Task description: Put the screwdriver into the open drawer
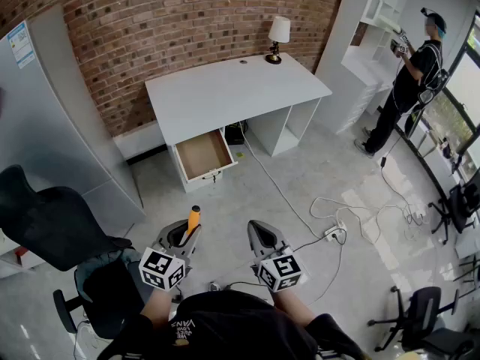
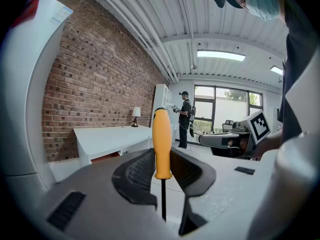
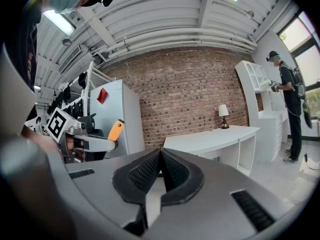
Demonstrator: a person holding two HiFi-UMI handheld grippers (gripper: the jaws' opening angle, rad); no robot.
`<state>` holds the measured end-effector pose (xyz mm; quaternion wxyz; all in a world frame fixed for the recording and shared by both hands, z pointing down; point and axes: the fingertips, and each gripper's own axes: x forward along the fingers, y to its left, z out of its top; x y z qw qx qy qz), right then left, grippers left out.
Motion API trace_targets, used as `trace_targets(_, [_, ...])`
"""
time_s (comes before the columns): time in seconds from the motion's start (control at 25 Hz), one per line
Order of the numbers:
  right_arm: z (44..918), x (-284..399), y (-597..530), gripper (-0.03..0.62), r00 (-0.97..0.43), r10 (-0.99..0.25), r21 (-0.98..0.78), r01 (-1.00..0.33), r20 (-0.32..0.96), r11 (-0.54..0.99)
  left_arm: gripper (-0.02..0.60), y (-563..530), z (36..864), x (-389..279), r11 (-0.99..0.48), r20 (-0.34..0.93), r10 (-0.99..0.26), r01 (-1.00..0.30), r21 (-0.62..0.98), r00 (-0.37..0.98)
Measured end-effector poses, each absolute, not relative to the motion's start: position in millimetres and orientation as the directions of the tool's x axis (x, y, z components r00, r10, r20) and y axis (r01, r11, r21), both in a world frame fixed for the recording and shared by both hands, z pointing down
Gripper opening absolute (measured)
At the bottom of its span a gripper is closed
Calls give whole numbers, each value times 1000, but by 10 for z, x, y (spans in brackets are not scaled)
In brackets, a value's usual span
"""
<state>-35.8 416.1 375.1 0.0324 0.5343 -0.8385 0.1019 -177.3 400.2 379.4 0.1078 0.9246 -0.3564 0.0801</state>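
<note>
My left gripper [image 1: 187,235] is shut on a screwdriver [image 1: 193,220] with an orange handle. In the left gripper view the screwdriver [image 2: 161,149] stands upright between the pads, its dark shaft [image 2: 163,200] running down. My right gripper [image 1: 259,234] is shut with nothing in it; its pads meet in the right gripper view [image 3: 161,170]. The open drawer [image 1: 204,154] shows a bare wooden bottom and hangs out of the white desk [image 1: 225,92] at its left end, well ahead of both grippers. From the right gripper view the screwdriver [image 3: 115,130] shows at the left.
A black office chair [image 1: 56,231] stands to my left beside a grey cabinet [image 1: 45,126]. White cables and a power strip [image 1: 334,233] lie on the floor to the right. A lamp [image 1: 278,37] sits on the desk. A person [image 1: 412,73] stands at white shelves far right.
</note>
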Motion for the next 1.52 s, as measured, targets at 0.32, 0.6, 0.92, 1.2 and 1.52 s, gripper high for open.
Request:
trace_targets(0.32, [3749, -527, 3844, -6, -386, -911, -135, -920, 146, 368, 92, 3728, 3893, -1950, -747, 248, -603, -645, 158, 758])
trace_targets(0.6, [3803, -561, 3520, -6, -390, -908, -152, -917, 155, 368, 92, 3409, 3980, -1964, -739, 256, -603, -650, 176, 755])
trace_targets(0.92, [3877, -462, 2870, -6, -416, -894, -152, -907, 165, 394, 92, 2816, 4086, -1892, -711, 271, -626, -678, 186, 731])
trace_targets(1.2, [3911, -291, 2175, -6, -470, -865, -157, -881, 177, 446, 92, 2133, 4063, -1700, -675, 272, -665, -716, 179, 695])
trace_targets(1.52, [4031, -159, 1363, -6, -533, -824, -169, -845, 193, 507, 92, 1410, 4160, -1480, -639, 296, -691, -749, 177, 660])
